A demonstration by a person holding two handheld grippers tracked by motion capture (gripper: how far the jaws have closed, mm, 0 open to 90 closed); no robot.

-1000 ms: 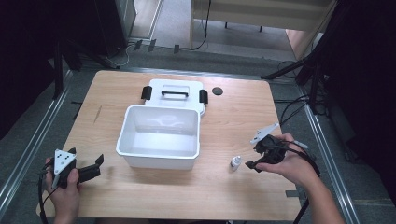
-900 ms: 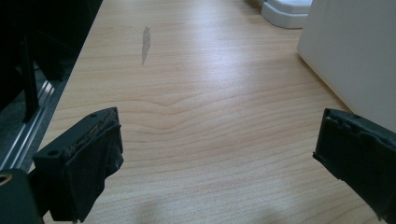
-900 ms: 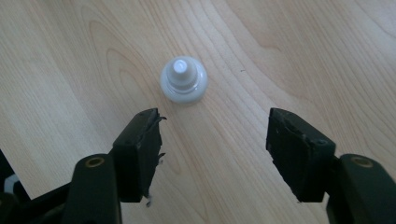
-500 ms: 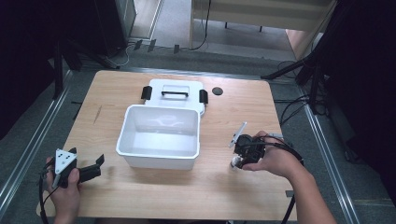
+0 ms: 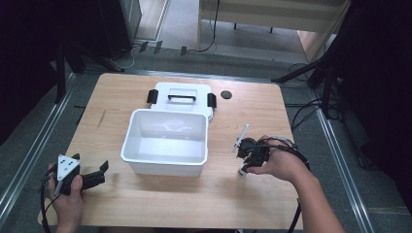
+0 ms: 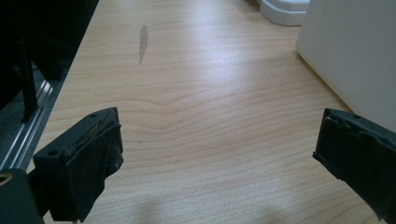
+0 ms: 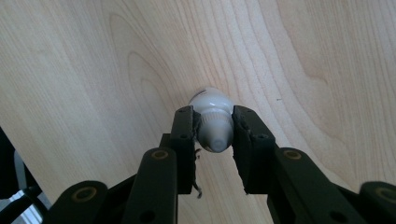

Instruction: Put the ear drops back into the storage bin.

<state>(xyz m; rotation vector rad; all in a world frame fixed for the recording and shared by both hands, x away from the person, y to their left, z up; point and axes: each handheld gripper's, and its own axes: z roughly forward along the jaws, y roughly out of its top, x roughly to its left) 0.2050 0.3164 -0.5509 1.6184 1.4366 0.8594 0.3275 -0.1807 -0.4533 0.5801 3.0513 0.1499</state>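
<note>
my right gripper (image 7: 213,135) is clenched on a small white bulb (image 7: 211,122), glossy and rounded at the far end, narrowing to a pale neck between the jaws; it appears to touch the bench (image 5: 145,204), right of the white bin (image 5: 165,142). my left gripper (image 6: 219,158) is released, jaws wide apart over bare wood near the bin wall.

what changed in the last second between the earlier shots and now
The right gripper moved left and down onto the small white bottle, and its jaws now clamp it on the table. The left gripper stayed open at the near left corner. The white bin and its lid did not move.
</note>
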